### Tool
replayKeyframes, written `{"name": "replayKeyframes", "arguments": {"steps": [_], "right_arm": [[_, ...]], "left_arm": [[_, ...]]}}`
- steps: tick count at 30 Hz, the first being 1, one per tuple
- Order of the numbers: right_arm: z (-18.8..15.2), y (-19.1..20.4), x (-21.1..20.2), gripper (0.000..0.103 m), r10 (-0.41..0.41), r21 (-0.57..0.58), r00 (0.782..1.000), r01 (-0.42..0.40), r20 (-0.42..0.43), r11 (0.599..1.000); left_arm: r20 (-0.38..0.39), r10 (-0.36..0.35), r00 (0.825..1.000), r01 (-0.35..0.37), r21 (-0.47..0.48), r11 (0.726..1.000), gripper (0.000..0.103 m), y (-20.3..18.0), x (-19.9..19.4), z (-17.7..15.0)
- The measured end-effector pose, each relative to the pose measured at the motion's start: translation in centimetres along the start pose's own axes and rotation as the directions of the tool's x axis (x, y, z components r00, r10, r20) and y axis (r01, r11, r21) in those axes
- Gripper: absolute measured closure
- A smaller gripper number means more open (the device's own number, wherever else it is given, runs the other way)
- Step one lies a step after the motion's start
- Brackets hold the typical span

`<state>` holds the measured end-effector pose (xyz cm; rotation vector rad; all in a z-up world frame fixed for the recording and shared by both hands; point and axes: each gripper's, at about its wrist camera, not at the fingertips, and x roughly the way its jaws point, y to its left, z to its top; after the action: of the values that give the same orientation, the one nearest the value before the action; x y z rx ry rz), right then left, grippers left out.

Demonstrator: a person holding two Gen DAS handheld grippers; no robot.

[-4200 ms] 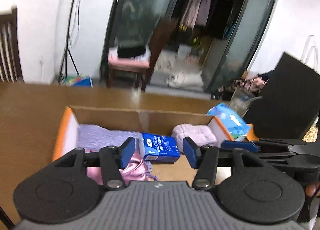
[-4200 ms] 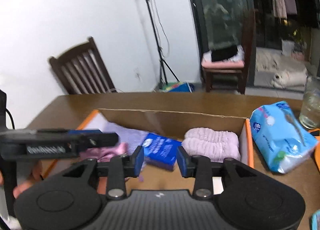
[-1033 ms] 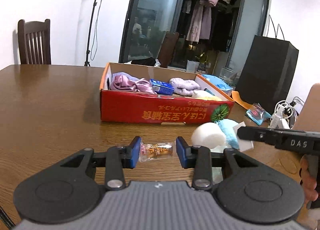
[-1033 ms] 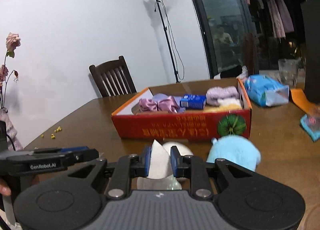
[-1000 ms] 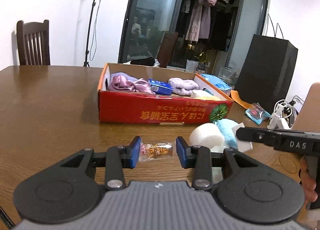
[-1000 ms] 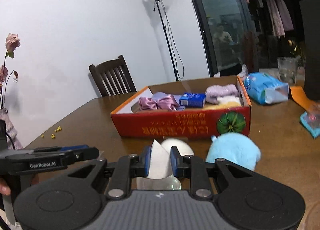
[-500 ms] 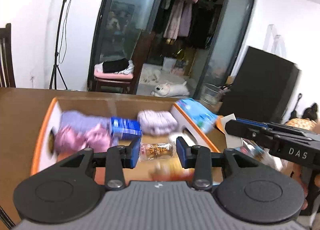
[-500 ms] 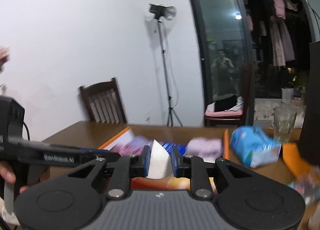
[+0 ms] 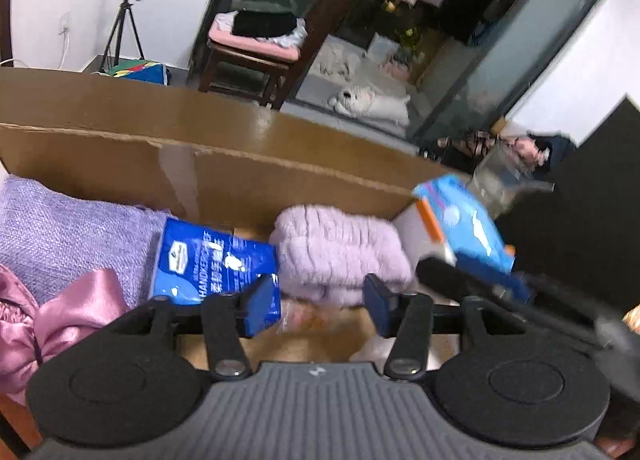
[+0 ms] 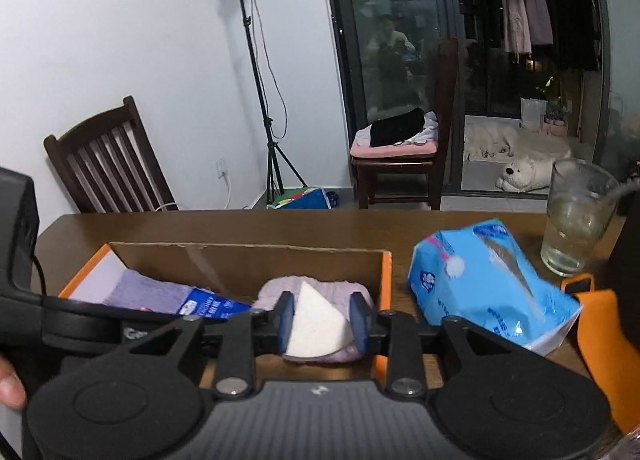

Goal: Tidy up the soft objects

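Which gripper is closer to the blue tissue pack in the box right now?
Left. The left gripper has one finger at the blue tissue pack's corner; the right gripper is over the lilac fluffy cloth beside it.

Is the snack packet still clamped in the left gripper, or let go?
Let go: the left gripper has just been opening, and the blurred snack packet lies below, clear of both pads.

Box (image 9: pixel 100 156) crowded at back: purple cloth (image 9: pixel 60 236) on left, blue tissue pack (image 9: pixel 212 260) in middle, fuzzy lilac bundle (image 9: pixel 340 252) on right. Bare cardboard floor only up front, under my left gripper (image 9: pixel 322 306). Right of box: blue wipes bag (image 10: pixel 484 284), glass (image 10: pixel 576 220), both blocking that side.
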<state>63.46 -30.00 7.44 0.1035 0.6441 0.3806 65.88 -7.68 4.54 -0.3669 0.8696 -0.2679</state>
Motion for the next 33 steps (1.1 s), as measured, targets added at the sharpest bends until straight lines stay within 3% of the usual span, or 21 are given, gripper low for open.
{"name": "replayKeyframes", "arguments": {"steps": [3,8,11,15,20,24,28,33], "right_arm": [[-0.3,-1.1,-0.5,0.067,0.002,0.030,1.000,-0.002,0.011,1.000],[0.1,-0.6,-2.9,0.053,-0.017,0.001,0.999,0.017,0.048,1.000],[-0.1,0.1,-4.1,0.053,-0.065,-0.018,0.996,0.066,0.064,0.998],[-2.0,0.6,-8.4,0.046,-0.023,0.021,0.995,0.021,0.101,1.000],[-8.3,2.4,-13.3,0.043,0.038,0.002,0.994,-0.038,0.098,0.999],[-13.4,3.5,-16.1,0.042,0.086,0.014,0.993,-0.087,0.081,0.996],[-17.4,4.6,-18.3,0.042,0.080,-0.008,0.994,-0.079,0.068,0.997],[-19.6,5.8,-20.2,0.042,0.084,-0.026,0.995,-0.082,0.050,0.996]], "left_arm": [[0.059,0.013,0.998,-0.015,0.027,1.000,0.029,-0.2,-1.7,0.2],[0.125,0.041,0.991,-0.049,0.062,0.997,0.025,-0.4,-5.7,-0.4],[0.161,0.074,0.984,-0.094,0.119,0.988,0.025,-0.7,-9.1,-2.0],[0.256,0.087,0.963,-0.148,0.230,0.962,0.018,-0.6,-15.0,-6.6],[0.324,0.082,0.943,-0.194,0.329,0.924,0.014,0.0,-20.2,-14.3],[0.339,0.078,0.937,-0.178,0.274,0.945,0.008,1.4,-22.7,-19.8],[0.324,0.083,0.942,-0.161,0.221,0.962,0.008,2.6,-23.5,-23.4],[0.314,0.041,0.949,-0.102,0.179,0.979,0.008,3.5,-23.7,-25.8]]}}
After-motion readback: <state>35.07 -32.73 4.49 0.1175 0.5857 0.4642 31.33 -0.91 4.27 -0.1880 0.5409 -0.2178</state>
